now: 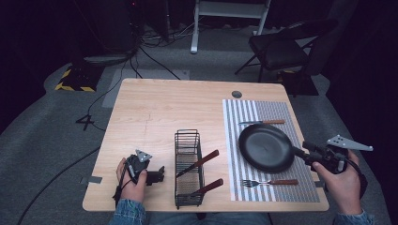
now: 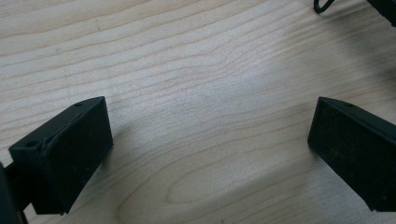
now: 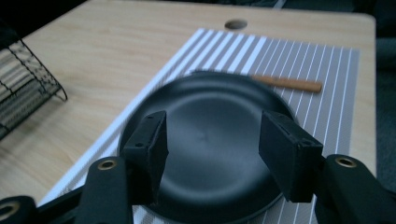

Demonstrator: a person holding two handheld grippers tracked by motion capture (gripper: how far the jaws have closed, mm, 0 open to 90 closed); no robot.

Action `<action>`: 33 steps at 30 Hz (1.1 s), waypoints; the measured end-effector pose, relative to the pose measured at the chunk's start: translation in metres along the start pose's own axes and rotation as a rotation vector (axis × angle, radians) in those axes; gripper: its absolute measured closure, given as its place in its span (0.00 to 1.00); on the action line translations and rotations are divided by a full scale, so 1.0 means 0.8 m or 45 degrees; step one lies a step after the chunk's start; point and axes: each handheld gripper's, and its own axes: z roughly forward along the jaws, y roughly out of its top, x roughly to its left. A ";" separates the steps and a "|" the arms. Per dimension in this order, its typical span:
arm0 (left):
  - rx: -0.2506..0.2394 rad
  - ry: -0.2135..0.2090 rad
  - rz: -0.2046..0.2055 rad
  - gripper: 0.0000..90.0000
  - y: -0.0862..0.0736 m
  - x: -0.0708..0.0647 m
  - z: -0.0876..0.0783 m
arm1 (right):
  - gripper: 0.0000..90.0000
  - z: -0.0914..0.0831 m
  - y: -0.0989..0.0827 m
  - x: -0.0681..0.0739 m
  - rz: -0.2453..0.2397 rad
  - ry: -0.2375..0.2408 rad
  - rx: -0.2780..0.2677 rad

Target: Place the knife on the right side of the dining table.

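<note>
matt black pan (image 1: pixel 265 147) — smooth pale wood table (image 1: pixel 155 108) — woven striped mat (image 1: pixel 277 112).

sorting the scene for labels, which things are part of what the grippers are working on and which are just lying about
In the job: right gripper, open, at the frying pan handle; striped mat under it.

Lying about: wire rack, fork, knife, left gripper.

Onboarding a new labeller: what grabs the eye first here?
The black frying pan in the middle of the striped placemat, with the open right tongs at its handle. Next, the black wire caddy at mid-table holding wooden-handled utensils. The left tongs sit open over bare wood.
</note>
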 end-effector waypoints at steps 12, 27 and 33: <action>-0.001 0.000 0.000 0.00 0.000 0.000 0.000 | 0.45 0.017 -0.058 -0.016 -0.028 -0.051 0.122; 0.001 -0.002 0.005 0.00 0.000 0.000 0.000 | 0.44 0.037 -0.108 -0.022 -0.091 -0.076 0.166; 0.001 -0.006 0.006 0.00 0.000 0.000 0.000 | 0.43 0.043 -0.123 -0.034 -0.042 -0.051 0.164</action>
